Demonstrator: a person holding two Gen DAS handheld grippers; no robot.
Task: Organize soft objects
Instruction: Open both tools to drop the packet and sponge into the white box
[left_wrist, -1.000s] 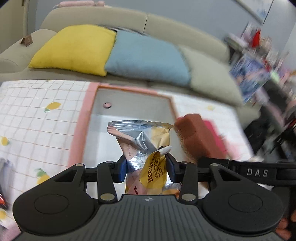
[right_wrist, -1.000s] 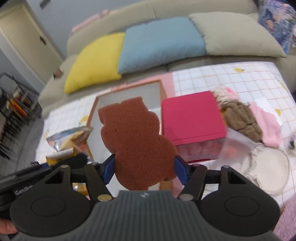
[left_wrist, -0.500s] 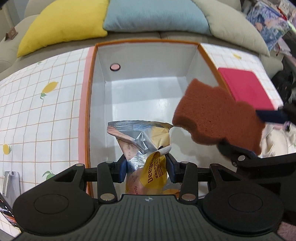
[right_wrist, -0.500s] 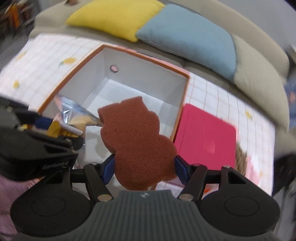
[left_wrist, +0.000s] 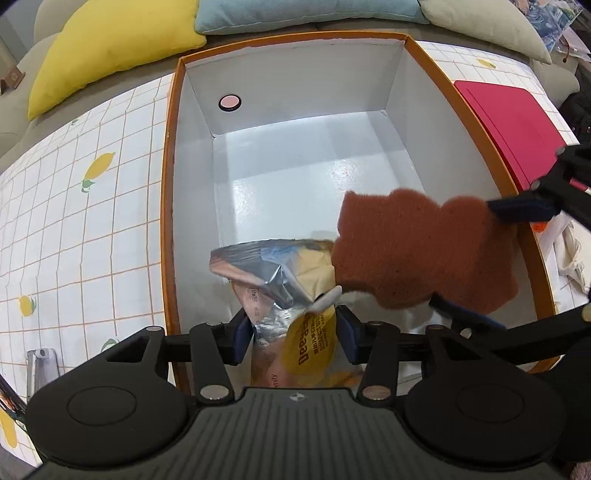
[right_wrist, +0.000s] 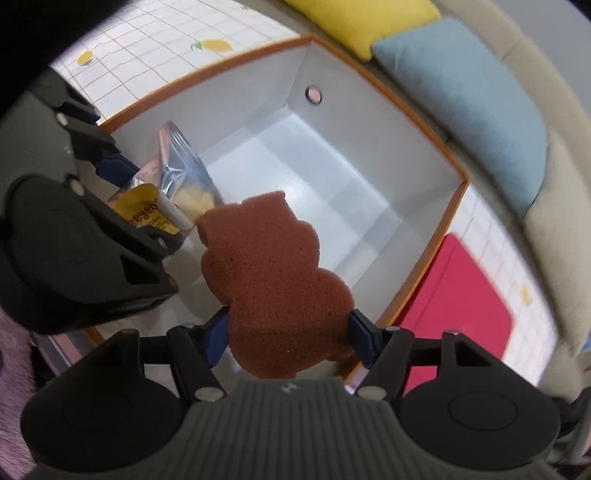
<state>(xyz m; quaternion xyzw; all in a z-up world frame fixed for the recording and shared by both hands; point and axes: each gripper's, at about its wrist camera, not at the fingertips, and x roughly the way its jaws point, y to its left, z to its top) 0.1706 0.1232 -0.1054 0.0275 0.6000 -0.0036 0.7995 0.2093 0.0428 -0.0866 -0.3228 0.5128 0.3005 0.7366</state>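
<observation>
My left gripper (left_wrist: 294, 334) is pinched on a crinkled snack packet (left_wrist: 284, 295); the packet's long axis runs straight out along my fingers, its silver sealed end pointing away from me and tipped a little to the left, its yellow printed end back between my pads (left_wrist: 242, 338); it hangs over the near part of the open white box (left_wrist: 306, 96) with the orange rim, above the box floor, though I cannot tell whether it touches the floor.

My right gripper (right_wrist: 289, 338) is clamped on a brown bear-shaped sponge (right_wrist: 273, 277); the sponge stands up from my fingers with its long axis pointing forward and a little left, the eared head farthest from me and the wide rounded body squeezed between my pads (right_wrist: 364, 338); it too is over the box's inside, toward the near right corner.

From the left wrist view the sponge (left_wrist: 421, 254) lies just right of the packet, its head end overlapping the packet's upper right corner, whether touching I cannot tell; a red lid (right_wrist: 454, 302) lies flat on the lemon-print cloth (left_wrist: 85, 206) just beside the box's right wall; yellow and blue cushions (right_wrist: 465, 96) sit beyond the far rim.
</observation>
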